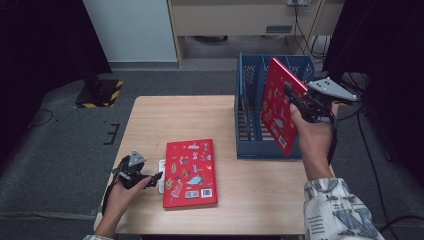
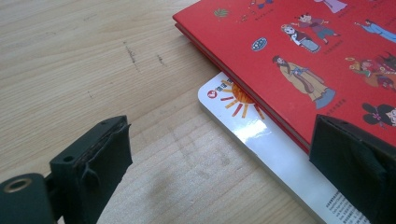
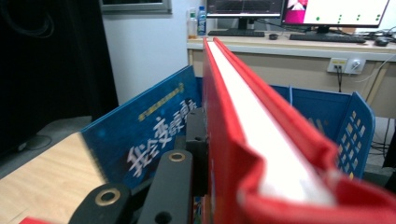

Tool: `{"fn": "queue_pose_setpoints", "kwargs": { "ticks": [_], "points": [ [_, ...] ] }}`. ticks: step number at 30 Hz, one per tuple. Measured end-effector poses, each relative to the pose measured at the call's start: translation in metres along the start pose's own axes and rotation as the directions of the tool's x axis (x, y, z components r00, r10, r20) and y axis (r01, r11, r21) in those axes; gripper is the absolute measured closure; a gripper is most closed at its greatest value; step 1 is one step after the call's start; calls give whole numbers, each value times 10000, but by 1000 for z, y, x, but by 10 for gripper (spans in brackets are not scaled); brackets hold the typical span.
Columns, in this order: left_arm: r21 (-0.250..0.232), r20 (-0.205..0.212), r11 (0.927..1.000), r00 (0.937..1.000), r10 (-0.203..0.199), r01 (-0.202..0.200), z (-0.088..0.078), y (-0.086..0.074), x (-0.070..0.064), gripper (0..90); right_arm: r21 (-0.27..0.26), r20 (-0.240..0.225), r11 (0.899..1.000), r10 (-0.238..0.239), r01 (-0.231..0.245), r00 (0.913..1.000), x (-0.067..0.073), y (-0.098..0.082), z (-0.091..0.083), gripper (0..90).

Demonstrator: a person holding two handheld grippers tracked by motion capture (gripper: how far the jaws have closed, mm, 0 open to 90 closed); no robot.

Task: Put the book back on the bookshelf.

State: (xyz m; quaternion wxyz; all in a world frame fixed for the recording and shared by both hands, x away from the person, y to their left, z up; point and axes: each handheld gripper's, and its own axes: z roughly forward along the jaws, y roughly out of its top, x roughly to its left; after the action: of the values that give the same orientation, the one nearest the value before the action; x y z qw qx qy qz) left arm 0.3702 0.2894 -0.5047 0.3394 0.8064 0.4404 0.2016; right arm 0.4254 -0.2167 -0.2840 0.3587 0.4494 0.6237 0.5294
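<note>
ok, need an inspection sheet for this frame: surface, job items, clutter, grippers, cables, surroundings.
Surface: wooden table, bare wood with a few faint scuffs.
Job's things: red book held upright over the blue rack; a blue book already stands in the rack; second red book lies flat on a white book.
Clutter: nothing seen.
Grippers: right gripper shut on the raised red book; left gripper open, low on the table at the edge of the flat books.
Cables: a black cable runs across the floor to the right of the table.
Surroundings: grey carpet, desk with monitors behind, black curtains.
</note>
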Motion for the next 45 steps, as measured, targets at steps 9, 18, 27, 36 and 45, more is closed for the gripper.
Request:
{"fn": "queue_pose_setpoints", "kwargs": {
  "ticks": [9,18,27,36,45],
  "points": [
    [16,29,10000,10000,2,-2,1,0,1,50,-5,531,9998,195,-195,9984,-9,3,23,800],
    [48,10,10000,10000,22,-22,1,0,0,50,168,832,9995,250,-265,9962,-15,4,39,800],
    [7,31,10000,10000,-46,46,1,0,1,49,114,1041,9985,523,-538,9932,-22,0,53,800],
    [-44,25,9999,9999,-103,103,0,0,1,49,185,1311,9990,390,-418,9906,-19,-2,64,800],
    [-46,23,9999,10000,-92,92,0,0,1,49,109,1317,9986,501,-520,9900,-22,-3,70,800]
  ]
}}
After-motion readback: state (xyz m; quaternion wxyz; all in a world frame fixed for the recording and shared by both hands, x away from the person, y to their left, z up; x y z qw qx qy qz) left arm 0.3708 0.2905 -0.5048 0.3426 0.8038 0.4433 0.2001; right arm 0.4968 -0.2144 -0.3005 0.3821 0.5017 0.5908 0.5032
